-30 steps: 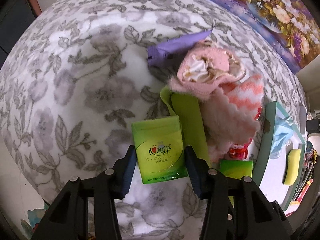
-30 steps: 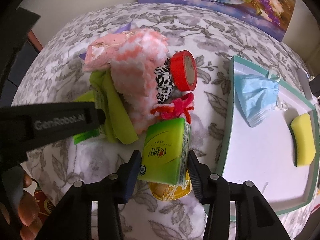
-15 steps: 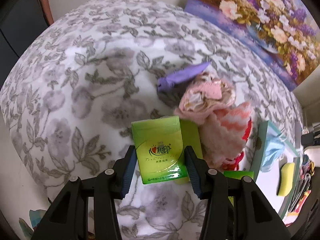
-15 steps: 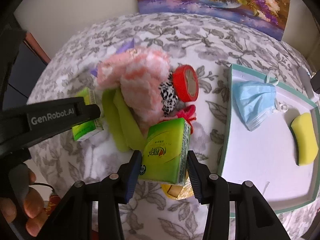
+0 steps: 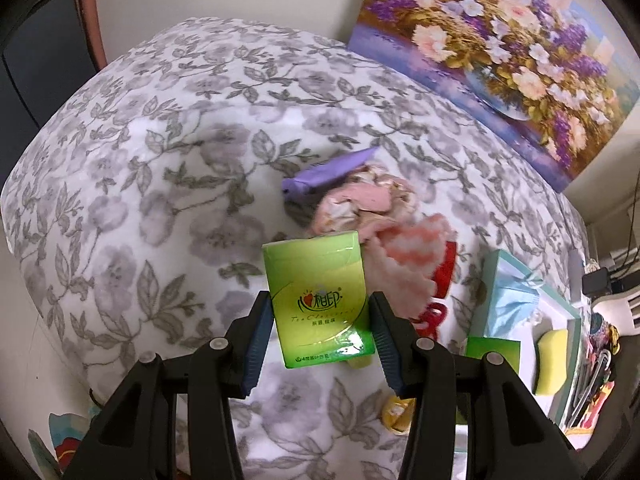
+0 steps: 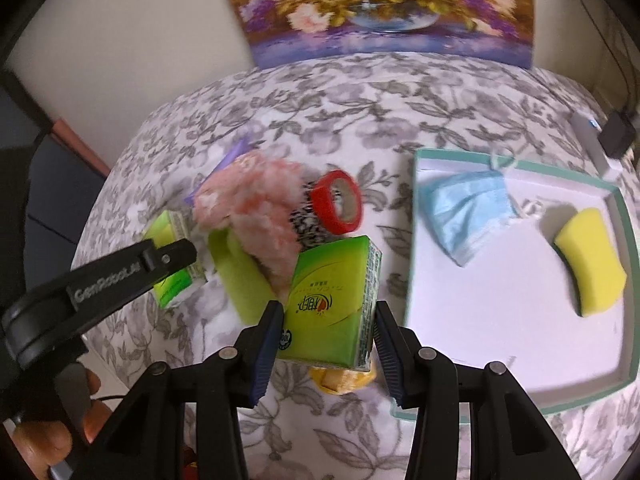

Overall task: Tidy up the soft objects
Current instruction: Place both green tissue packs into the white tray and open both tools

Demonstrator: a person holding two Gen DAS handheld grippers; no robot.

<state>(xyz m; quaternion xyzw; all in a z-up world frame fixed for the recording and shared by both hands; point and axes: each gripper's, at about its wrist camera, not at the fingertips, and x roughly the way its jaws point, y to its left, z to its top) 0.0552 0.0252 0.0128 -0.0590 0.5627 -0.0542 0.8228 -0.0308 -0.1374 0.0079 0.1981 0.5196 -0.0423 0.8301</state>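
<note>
Nearest, at lower centre of the left wrist view: left gripper (image 5: pixel 320 332) clenched on a green film-wrapped pocket tissue pack (image 5: pixel 320 298), blue fingers (image 5: pixel 258 342) pressing its two long side edges, pack upright and apparently lifted off the floral-clothed desk (image 5: pixel 132 184). Same at lower centre of the right wrist view: right gripper (image 6: pixel 326 334) clamped on a second green tissue pack (image 6: pixel 332 300), tilted, printed face up, held above a small yellow object (image 6: pixel 344 380) too hidden to identify.

Probably light and squashy, both packs; slick wrapper, so likely to slide or twist if pinched near a corner. Best taken across the narrow width, mid-body, as now. Nothing fragile; firm squeeze tolerated, only dents.

Further out, centre of frame: heap of soft things touching one another — lime-green folded cloth (image 6: pixel 240 280), pink-and-white fluffy knitted cloth (image 6: pixel 260 216), pale pink crumpled fabric (image 5: pixel 360 200), black-and-white patterned fabric (image 6: pixel 308 220), purple flat piece (image 5: pixel 332 168). Floppy, draping, probably better bunched at the thickest fold than at an edge. Red tape roll (image 6: pixel 338 202) leaning against the heap, stiff by the look of it.

To the right: white tray with teal rim (image 6: pixel 416 240) holding a blue face mask (image 6: pixel 464 208) and a yellow sponge (image 6: pixel 588 256), well apart.

Farthest, top of frame: flower painting (image 6: pixel 380 8) against the wall.
</note>
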